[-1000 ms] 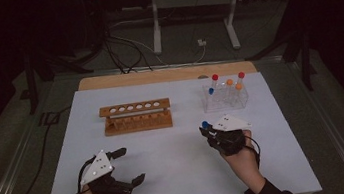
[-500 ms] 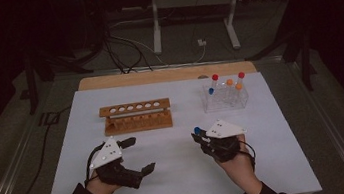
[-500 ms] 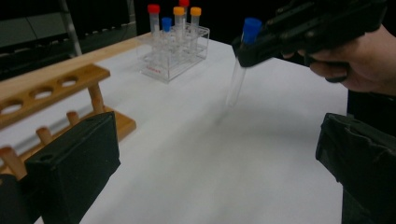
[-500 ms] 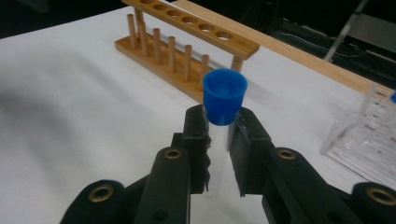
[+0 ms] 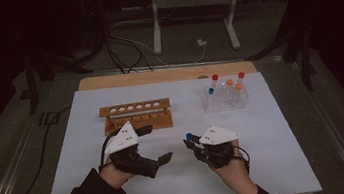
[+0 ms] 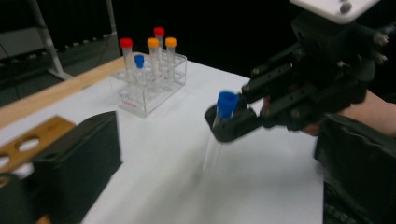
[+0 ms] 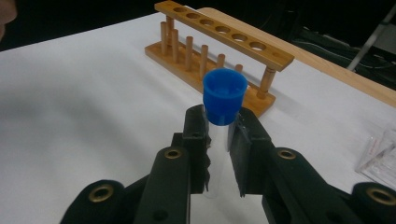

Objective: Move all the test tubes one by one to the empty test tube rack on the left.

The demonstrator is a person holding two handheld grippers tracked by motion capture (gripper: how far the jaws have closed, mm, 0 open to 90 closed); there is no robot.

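Observation:
My right gripper (image 5: 192,142) is shut on a clear test tube with a blue cap (image 7: 224,95), holding it upright just below the cap, a little above the white mat. From the left gripper view the same tube (image 6: 226,105) shows in the right gripper's jaws. My left gripper (image 5: 155,143) hovers open in front of the wooden tube rack (image 5: 135,113), nothing between its fingers (image 6: 79,158). The rack's holes (image 7: 219,32) stand empty. A clear plastic rack (image 5: 225,97) at the back right holds several capped tubes: red, orange and blue.
The white mat (image 5: 67,156) covers the table, with a wooden strip (image 5: 167,75) along its far edge. Cables and a metal stand (image 5: 189,14) lie on the floor beyond. The clear rack's corner (image 7: 380,158) sits to the right of my right gripper.
My left gripper has risen and moved right toward the middle, closer to the wooden rack. My right gripper has drifted left and nearer with the blue-capped tube still in it.

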